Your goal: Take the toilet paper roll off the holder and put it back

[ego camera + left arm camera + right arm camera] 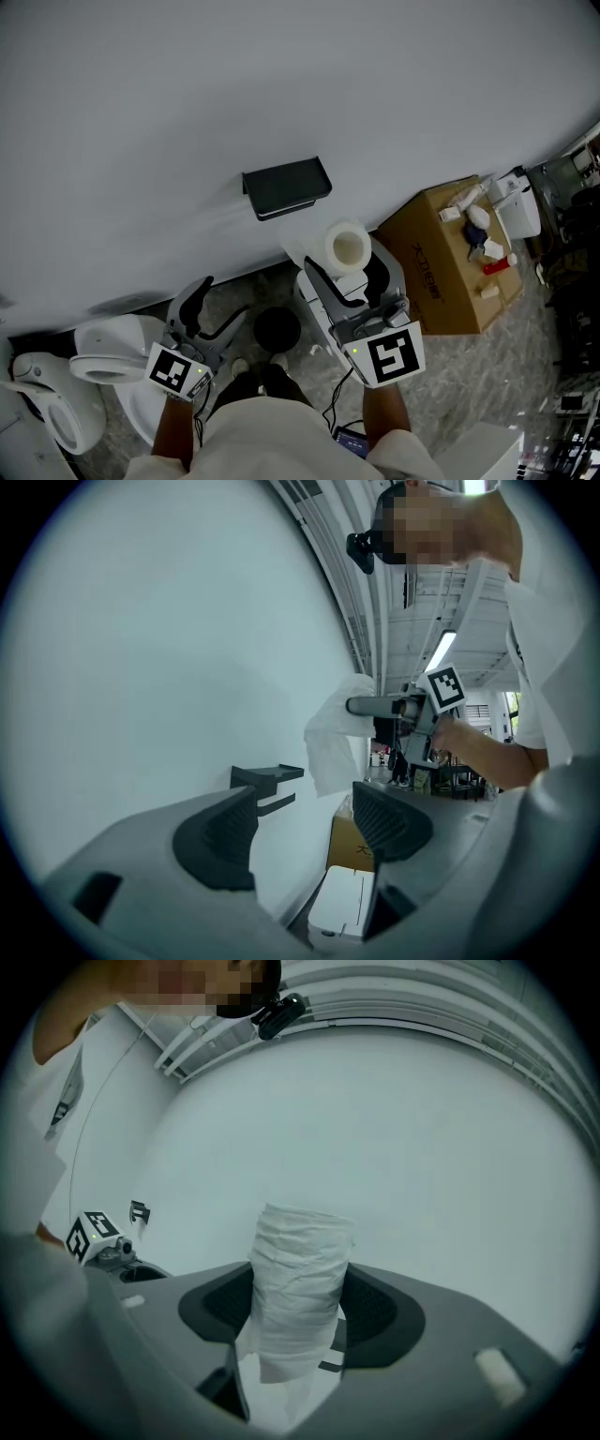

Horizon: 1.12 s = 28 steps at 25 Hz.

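A black wall holder [286, 186] hangs bare on the white wall; the left gripper view shows the holder [267, 780] as a shelf with a bar under it. The white toilet paper roll [348, 247] is off it, down and to the right. My right gripper [347, 268] is shut on the roll, which stands upright between the pads [375, 1312]. Its crinkled side [300, 1283] fills the gap, and a loose sheet [336, 738] hangs from it. My left gripper [217, 305] is open, holds nothing and sits lower left of the holder, pointing at the wall.
A cardboard box [441, 267] with small items on top stands against the wall at the right. A white toilet [103, 366] is at the lower left. A round black bin [277, 328] sits on the floor between the grippers. A white boxy unit [342, 907] lies below.
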Tool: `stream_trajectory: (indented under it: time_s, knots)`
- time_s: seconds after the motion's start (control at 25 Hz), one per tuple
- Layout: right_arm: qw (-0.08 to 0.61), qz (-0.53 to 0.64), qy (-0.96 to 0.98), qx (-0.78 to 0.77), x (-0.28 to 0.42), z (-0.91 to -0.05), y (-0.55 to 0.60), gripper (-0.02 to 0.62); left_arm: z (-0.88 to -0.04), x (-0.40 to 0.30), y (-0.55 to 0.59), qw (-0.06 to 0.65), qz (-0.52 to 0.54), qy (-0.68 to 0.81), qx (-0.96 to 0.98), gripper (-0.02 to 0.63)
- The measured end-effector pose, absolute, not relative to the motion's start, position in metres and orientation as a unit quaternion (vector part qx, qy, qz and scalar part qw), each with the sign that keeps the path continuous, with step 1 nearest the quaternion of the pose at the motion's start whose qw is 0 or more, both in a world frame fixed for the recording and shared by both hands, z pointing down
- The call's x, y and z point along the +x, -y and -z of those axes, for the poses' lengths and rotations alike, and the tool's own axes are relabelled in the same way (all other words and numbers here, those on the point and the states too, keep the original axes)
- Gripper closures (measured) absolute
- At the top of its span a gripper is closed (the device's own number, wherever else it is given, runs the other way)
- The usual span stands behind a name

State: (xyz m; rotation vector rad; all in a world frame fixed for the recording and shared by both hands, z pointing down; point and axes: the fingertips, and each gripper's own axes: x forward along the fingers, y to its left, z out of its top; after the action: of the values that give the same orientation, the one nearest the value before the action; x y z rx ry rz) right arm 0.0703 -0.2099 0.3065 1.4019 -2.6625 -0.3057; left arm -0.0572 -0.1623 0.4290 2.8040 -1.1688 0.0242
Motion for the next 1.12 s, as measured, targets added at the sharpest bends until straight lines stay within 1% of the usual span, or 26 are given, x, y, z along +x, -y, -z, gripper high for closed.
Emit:
stream_trajectory:
  time_s: [0.52,1.12]
  knots:
    - [0.085,0.093,0.873,0.471,0.055,-0.329,0.289,0.31,-0.433,-0.06,0.161,0.054,-0.01,0.393,0.918,0.299]
    - [0.125,0.062,0.863,0.486,0.05,-0.383,0.364,0.31,-0.435,-0.066,0.163,0.055,-0.016,0.404,0.913,0.301]
